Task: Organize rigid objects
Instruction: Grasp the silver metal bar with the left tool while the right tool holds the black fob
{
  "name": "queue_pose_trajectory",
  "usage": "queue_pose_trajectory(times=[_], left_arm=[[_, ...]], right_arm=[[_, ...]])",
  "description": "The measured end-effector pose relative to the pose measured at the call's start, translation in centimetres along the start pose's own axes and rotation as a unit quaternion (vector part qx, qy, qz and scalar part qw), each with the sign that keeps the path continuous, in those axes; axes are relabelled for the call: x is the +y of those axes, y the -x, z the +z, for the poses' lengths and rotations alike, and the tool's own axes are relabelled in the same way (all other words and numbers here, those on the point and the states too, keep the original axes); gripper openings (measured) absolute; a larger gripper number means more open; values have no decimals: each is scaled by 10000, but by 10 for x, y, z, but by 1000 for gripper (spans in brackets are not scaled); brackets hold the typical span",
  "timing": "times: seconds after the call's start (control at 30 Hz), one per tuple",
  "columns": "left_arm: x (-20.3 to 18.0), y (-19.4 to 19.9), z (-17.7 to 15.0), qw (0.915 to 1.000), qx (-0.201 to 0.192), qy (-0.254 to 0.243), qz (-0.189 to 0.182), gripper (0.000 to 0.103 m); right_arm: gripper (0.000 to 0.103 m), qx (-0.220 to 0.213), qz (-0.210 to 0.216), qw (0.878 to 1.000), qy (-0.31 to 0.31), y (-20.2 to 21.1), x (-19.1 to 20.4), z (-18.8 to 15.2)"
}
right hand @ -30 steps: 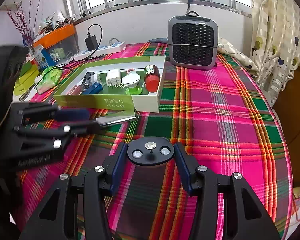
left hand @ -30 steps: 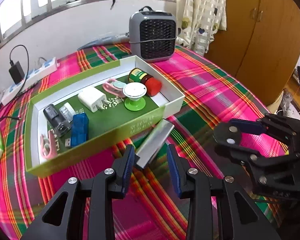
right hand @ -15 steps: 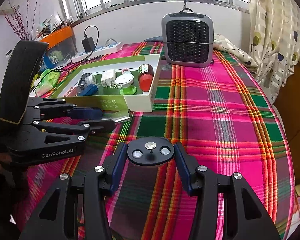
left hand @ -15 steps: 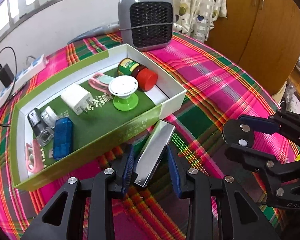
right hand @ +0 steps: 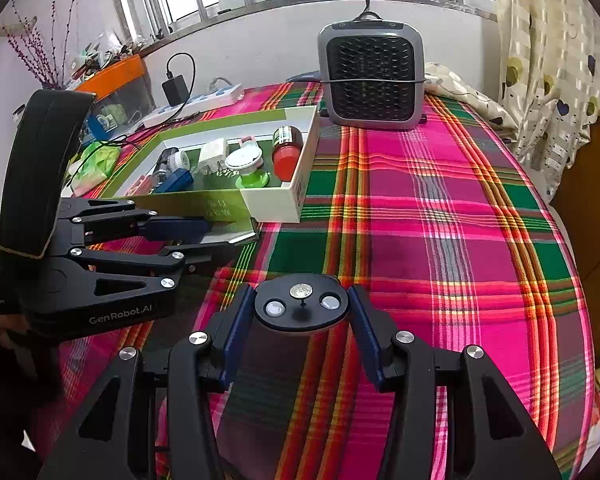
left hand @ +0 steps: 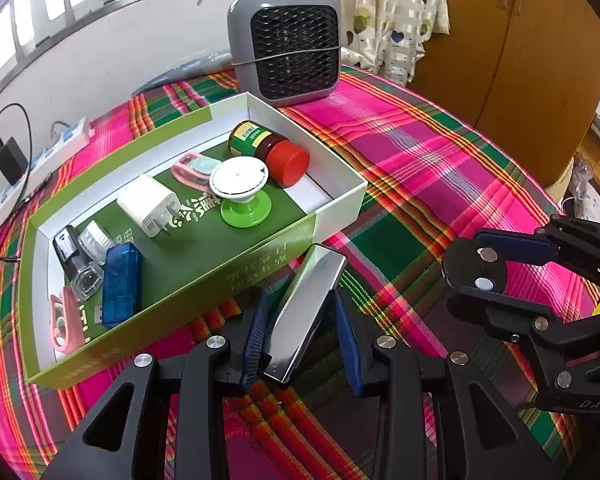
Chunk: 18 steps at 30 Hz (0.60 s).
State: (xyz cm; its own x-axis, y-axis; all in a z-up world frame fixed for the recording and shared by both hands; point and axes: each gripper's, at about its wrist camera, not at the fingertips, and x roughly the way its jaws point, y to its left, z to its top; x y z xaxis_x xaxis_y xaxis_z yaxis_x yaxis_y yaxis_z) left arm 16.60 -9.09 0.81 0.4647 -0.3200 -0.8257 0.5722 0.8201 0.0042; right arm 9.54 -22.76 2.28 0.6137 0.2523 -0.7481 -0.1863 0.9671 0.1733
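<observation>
left wrist view: the left claw (left hand: 300, 332) straddles a flat, mirror-bright metal bar (left hand: 306, 312), blue pads near its long sides; i cannot tell if they grip. the bar's far end sits just beside the green cardboard box (left hand: 204, 280) wall at 12 o'clock. the right claw (right hand: 296, 336) is clamped on a round black matte disc (right hand: 302, 306). bare plaid cloth (right hand: 440, 248) stretches toward 2 o'clock, short of the grey heater (right hand: 372, 76).

One box (left hand: 276, 258), one jar (left hand: 268, 148), one charger plug (left hand: 150, 204), two pink clips (left hand: 190, 168), one heater (left hand: 286, 46).
</observation>
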Motion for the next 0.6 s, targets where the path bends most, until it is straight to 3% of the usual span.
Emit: queue_pose_trajectory(times=[0.6], left_arm=[[-1,8,-8,9998,-55,171,40,23]], right_arm=[[49,-14,-22,10000,24,1,2,-2]])
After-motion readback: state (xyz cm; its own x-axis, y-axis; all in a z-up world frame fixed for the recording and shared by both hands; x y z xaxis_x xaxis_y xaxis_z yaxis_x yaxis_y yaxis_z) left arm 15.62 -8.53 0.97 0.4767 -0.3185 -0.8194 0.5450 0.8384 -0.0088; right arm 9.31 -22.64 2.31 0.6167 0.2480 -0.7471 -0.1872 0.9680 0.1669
